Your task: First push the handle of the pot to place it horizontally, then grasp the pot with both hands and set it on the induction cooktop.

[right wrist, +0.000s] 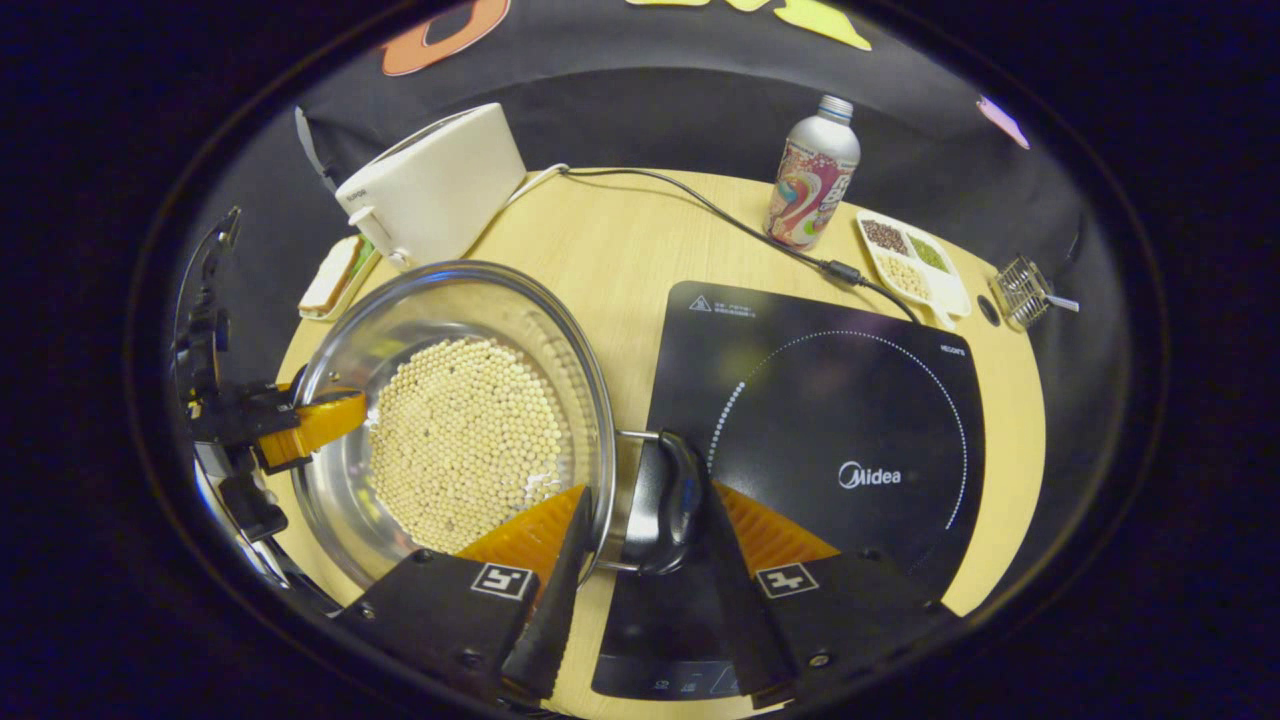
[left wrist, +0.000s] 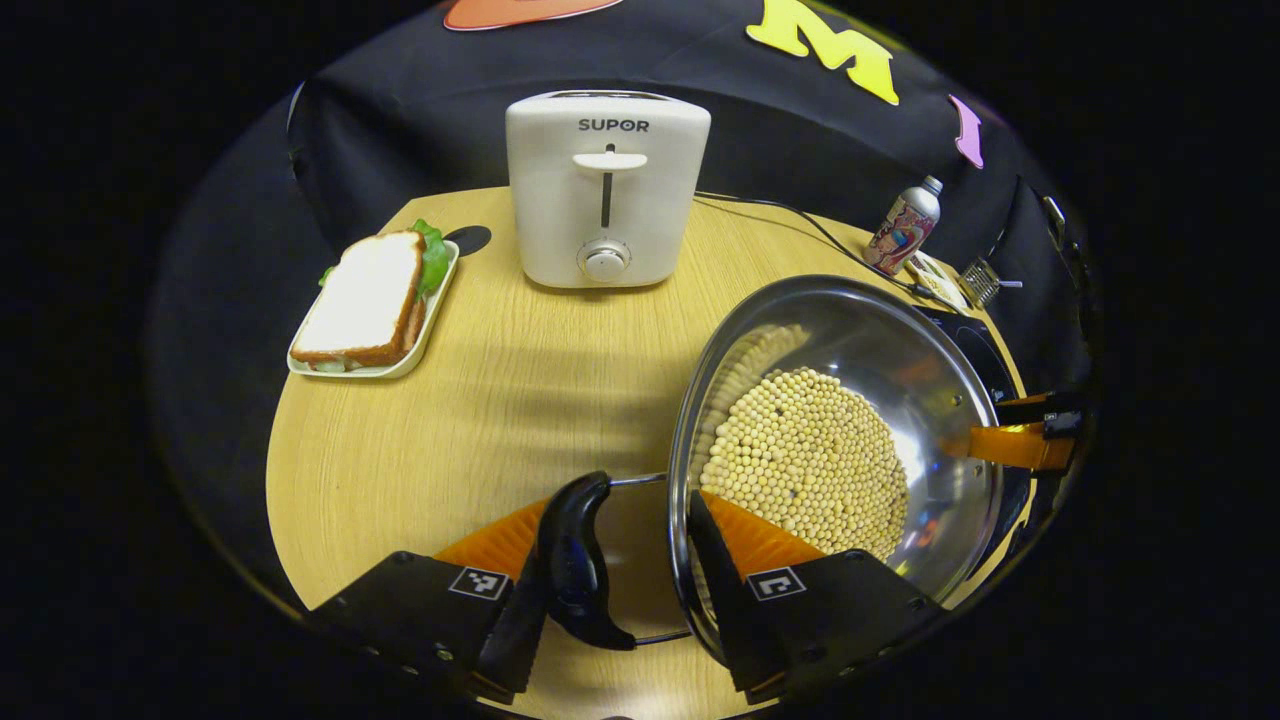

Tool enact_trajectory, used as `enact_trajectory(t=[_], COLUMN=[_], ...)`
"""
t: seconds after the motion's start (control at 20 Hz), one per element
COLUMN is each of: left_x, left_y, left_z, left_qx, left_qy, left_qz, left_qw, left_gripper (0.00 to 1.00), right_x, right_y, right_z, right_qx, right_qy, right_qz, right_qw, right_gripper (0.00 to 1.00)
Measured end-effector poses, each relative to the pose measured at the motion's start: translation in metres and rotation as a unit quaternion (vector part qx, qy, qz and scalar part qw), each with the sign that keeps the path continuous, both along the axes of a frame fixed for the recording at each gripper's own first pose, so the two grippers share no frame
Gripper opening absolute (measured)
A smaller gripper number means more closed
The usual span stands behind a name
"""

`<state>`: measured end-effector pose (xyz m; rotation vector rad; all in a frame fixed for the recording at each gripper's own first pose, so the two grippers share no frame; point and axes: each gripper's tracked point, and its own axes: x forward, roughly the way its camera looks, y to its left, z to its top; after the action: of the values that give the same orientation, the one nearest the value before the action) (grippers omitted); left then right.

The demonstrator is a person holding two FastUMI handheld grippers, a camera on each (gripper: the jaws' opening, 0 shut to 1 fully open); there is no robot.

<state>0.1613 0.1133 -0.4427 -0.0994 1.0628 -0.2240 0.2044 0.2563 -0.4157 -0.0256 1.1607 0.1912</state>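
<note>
pot (left wrist: 835, 440): steel, full of pale beans, on the table (left wrist: 480, 400) beside the induction cooktop (right wrist: 830, 420)
left gripper (left wrist: 618, 585): clamped on the pot's handle and rim
right gripper (right wrist: 632, 560): clamped likewise on the opposite handle

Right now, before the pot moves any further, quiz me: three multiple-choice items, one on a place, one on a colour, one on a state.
1. Where does the bottle stand?
A. Inside the pot
B. On the table behind the cooktop
C. On the sandwich plate

2. What colour is the toaster?
A. Red
B. Black
C. White

3. How does the right claw stand?
A. One finger inside the rim of the pot, the other outside its handle
B. Closed on the bottle
C. Hanging far above the table

Answers:
1 B: it stands upright beyond the cooktop's far edge, next to a divided dish.
2 C: its body is white all over.
3 A: the rim and the handle lie between its two fingers.
</note>
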Motion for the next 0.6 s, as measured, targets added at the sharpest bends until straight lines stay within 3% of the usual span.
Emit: enact_trajectory(t=[0.1, 0.15, 0.2, 0.25, 0.3, 0.35, 0.6], left_x=[0.001, 0.002, 0.0, -0.001, 0.0, 0.001, -0.003], left_y=[-0.001, -0.002, -0.001, 0.001, 0.003, 0.004, 0.013], left_z=[0.0, 0.001, 0.002, 0.003, 0.007, 0.011, 0.028], left_qx=[-0.007, -0.007, -0.004, -0.001, 0.001, 0.005, 0.01], left_qy=[-0.005, -0.007, -0.011, -0.014, -0.019, -0.024, -0.037], left_qz=[0.001, 0.0, -0.002, -0.005, -0.004, -0.005, 0.001], left_qw=[1.0, 1.0, 1.0, 1.0, 1.0, 1.0, 0.999], left_gripper=[0.67, 0.56, 0.65, 0.55, 0.55, 0.65, 0.65], right_x=[-0.001, -0.001, 0.0, 0.0, -0.001, -0.002, -0.004], right_y=[-0.001, -0.001, 0.0, 0.002, 0.002, 0.003, 0.01], right_z=[-0.001, 0.0, -0.001, -0.001, -0.002, -0.001, 0.019], right_qx=[0.005, 0.006, 0.007, 0.007, 0.011, 0.016, 0.018], right_qy=[-0.004, -0.007, -0.011, -0.012, -0.013, -0.015, -0.044], right_qz=[-0.004, -0.003, -0.001, 0.003, 0.002, 0.001, 0.019], right_qw=[1.0, 1.0, 1.0, 1.0, 1.0, 1.0, 0.999], right_gripper=[0.59, 0.57, 0.56, 0.55, 0.57, 0.55, 0.54])
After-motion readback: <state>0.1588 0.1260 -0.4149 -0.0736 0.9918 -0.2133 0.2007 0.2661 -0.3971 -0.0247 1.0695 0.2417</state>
